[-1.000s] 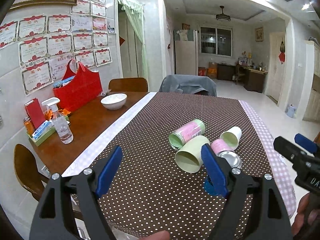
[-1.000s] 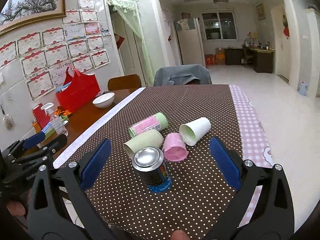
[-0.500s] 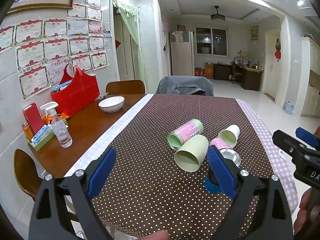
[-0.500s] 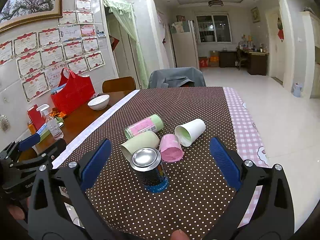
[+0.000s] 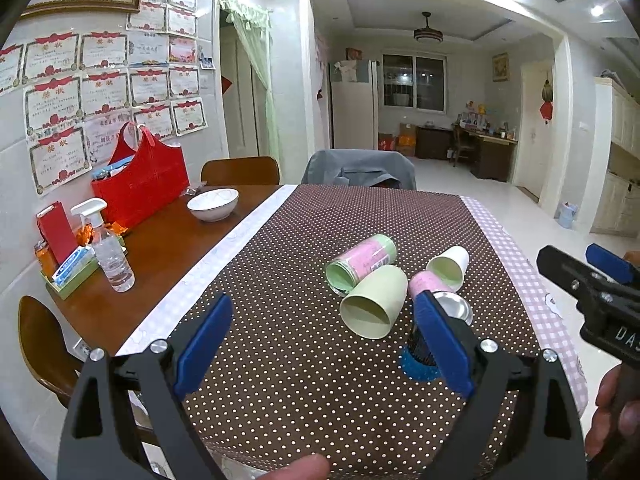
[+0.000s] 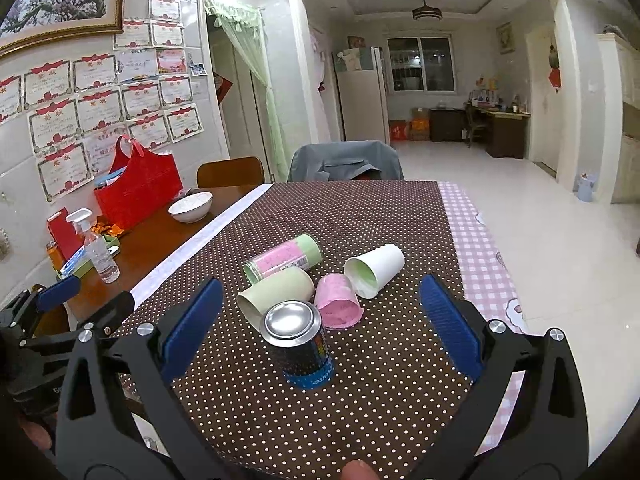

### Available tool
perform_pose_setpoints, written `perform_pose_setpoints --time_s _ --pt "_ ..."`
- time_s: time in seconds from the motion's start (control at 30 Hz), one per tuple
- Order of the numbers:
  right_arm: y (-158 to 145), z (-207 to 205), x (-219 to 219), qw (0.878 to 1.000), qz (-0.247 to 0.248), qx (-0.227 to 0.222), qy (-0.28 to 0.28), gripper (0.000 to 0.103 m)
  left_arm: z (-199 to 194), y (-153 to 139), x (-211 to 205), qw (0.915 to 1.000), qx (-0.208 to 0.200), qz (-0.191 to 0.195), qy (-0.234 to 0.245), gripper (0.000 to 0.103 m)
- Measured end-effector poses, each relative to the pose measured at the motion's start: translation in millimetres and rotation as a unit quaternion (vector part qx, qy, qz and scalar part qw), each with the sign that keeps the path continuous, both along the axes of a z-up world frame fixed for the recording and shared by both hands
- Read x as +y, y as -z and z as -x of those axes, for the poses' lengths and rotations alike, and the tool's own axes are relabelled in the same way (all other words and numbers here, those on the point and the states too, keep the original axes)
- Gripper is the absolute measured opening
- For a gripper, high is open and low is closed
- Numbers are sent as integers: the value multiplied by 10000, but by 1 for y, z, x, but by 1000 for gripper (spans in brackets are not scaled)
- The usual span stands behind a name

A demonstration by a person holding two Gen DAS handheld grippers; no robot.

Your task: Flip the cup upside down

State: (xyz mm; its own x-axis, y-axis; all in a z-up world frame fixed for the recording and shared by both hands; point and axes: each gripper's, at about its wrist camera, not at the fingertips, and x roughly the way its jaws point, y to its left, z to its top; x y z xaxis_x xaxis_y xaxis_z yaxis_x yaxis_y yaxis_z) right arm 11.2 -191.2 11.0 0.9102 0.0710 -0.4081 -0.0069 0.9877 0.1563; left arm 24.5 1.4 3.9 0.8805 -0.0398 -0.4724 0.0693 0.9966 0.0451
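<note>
Plainly, both tongs gape wide with nothing held: left tongs and right tongs hover above the worktop; pale green cup lies on its side, touching the upright can and pink cup.

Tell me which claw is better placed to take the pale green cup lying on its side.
Probably the left claw: it is open and the pale green cup lies almost between its fingers. For the right claw, the can stands in front.
</note>
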Motion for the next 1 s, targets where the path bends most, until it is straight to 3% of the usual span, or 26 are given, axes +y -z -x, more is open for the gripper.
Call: perform_pose_setpoints --time_s 1.0 --pt "1 -7 -3 10000 12 7 56 97 -1 -8 0 9996 -184 -184 -84 91"
